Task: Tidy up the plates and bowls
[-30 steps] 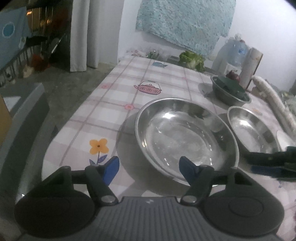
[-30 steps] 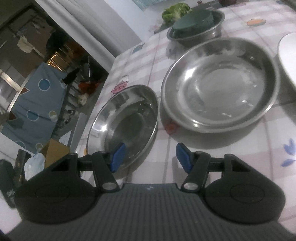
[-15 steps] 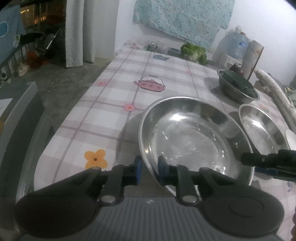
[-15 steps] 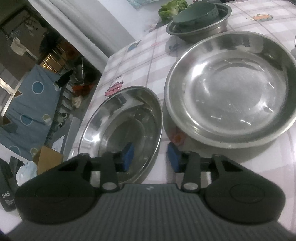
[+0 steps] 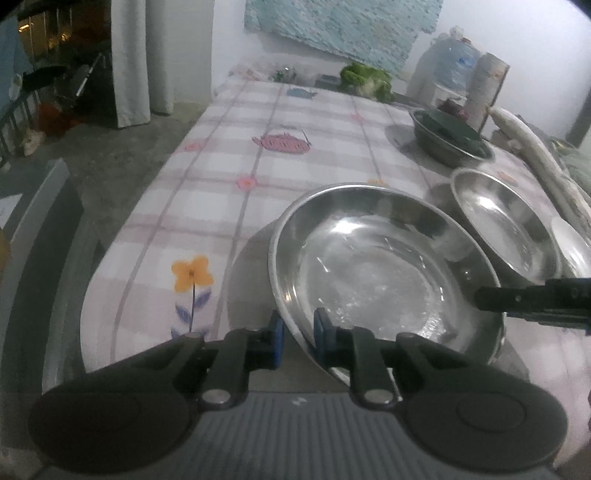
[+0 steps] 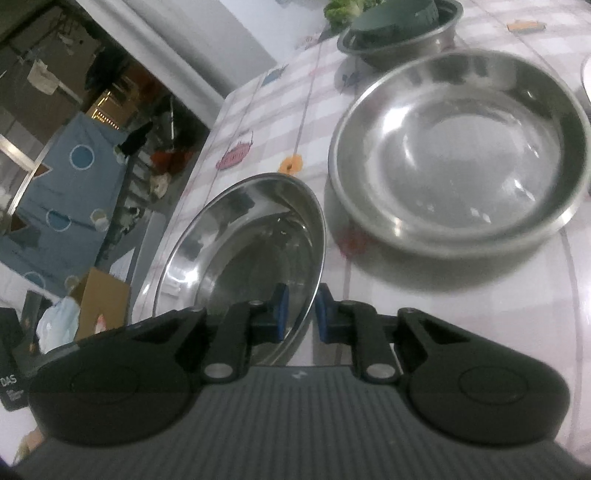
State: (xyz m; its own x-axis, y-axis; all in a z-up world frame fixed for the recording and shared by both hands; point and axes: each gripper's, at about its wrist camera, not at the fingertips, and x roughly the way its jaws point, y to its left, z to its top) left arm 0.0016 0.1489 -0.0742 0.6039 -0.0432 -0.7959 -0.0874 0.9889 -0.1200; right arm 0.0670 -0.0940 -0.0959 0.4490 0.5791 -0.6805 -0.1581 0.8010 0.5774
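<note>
Steel plate [image 5: 380, 273] sat near front edge of checked surface [image 5: 229, 177], both tongs clamped on its rim: left tongs [image 5: 297, 338] at near edge, right tongs [image 6: 301, 314] at opposite side. Steel bowl [image 6: 458, 147] stood just beside it; smaller bowl holding green dish [image 6: 399, 29] farther back.

I see a table [image 5: 229, 177] under a checked cloth printed with flowers and a teapot. Near its front edge sits a wide steel plate [image 5: 376, 273], a second steel bowl [image 5: 506, 225] just beside it toward the right edge. Farther back stands a steel bowl holding a green dish [image 5: 448, 138]; leafy greens [image 5: 365, 79] lie at the far edge.
</note>
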